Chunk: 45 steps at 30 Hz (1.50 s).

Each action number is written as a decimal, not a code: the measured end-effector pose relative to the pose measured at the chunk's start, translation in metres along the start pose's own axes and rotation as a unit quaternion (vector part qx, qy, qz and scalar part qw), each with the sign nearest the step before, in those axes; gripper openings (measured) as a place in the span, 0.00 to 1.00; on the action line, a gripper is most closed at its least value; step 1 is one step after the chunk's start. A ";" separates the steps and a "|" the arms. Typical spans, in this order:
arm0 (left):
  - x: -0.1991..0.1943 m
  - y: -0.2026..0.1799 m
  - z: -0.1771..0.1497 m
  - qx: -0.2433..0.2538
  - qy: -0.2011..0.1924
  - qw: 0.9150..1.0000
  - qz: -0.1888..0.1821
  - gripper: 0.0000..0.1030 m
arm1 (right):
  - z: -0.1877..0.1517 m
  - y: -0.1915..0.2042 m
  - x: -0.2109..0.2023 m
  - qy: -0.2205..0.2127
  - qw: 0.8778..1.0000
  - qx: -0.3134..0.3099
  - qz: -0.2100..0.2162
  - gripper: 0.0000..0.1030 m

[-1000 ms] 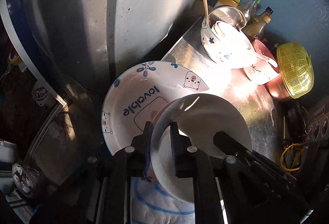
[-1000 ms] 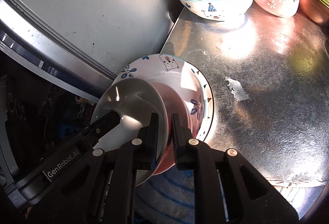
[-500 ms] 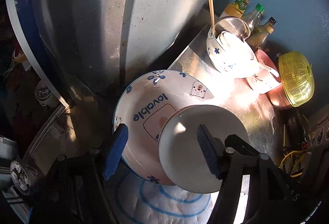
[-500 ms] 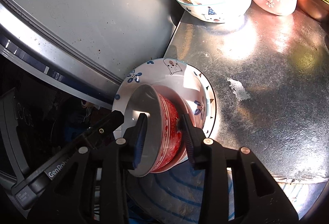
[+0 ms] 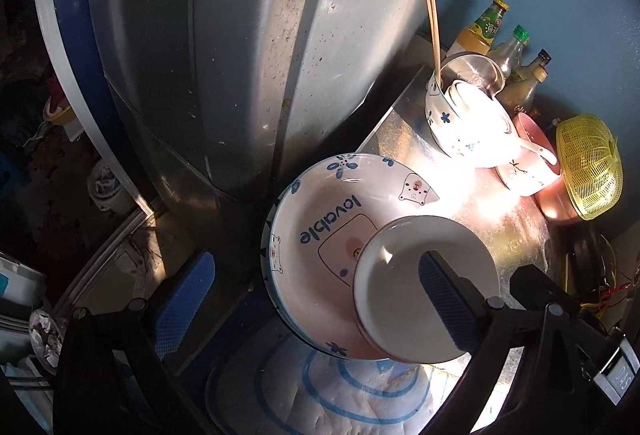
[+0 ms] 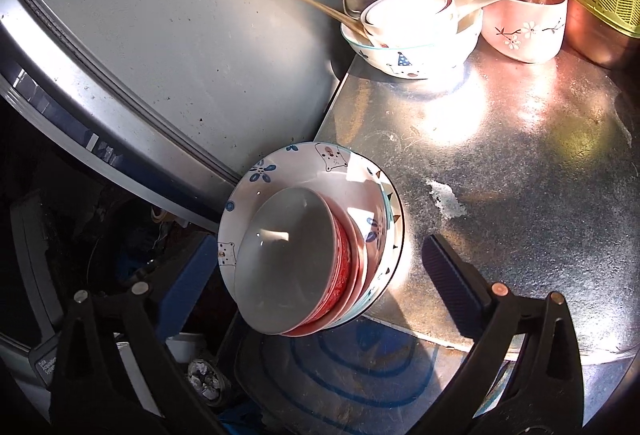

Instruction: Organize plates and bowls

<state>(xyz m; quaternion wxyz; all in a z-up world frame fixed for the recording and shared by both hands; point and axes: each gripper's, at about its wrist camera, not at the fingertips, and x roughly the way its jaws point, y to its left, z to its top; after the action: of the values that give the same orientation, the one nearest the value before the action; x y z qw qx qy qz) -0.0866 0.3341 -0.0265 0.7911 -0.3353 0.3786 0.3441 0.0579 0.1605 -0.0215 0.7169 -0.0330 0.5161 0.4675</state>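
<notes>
A small bowl (image 5: 400,299), red outside and pale inside (image 6: 288,259), rests in a large bear-print plate (image 5: 320,219) lettered "lovable". The stack sits at the near left corner of the metal counter (image 6: 520,195). My left gripper (image 5: 316,299) has its jaws opening wide, with the blue pads (image 5: 184,299) well clear of the bowl and plate between them. The jaws of my right gripper (image 6: 316,283) are opening too. The bowl lies between its fingers, but the pads (image 6: 452,287) do not touch it.
At the counter's back stand a bear-print bowl (image 6: 412,43) holding white bowls and chopsticks (image 5: 434,31), a pink bowl with a spoon (image 6: 524,23), a yellow basket (image 5: 588,163) and several bottles. A grey appliance wall (image 5: 240,55) rises on the left. A blue-ringed mat (image 5: 340,391) lies below the stack.
Both grippers were shut on the small bowl's rim; both have opened wide and let it go. The bowl now rests in the bear plate, and both grippers have drawn back a little.
</notes>
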 end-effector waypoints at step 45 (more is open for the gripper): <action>-0.023 -0.015 -0.022 0.015 -0.006 1.000 -0.014 0.99 | -0.021 -0.005 -0.029 -0.016 1.000 0.001 -0.020 1.00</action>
<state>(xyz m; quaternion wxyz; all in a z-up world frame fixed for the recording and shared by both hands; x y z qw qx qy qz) -0.0937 0.3020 -0.0138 0.8028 -0.3264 0.3747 0.3295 0.0460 0.1283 -0.0107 0.7342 -0.0349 0.5041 0.4534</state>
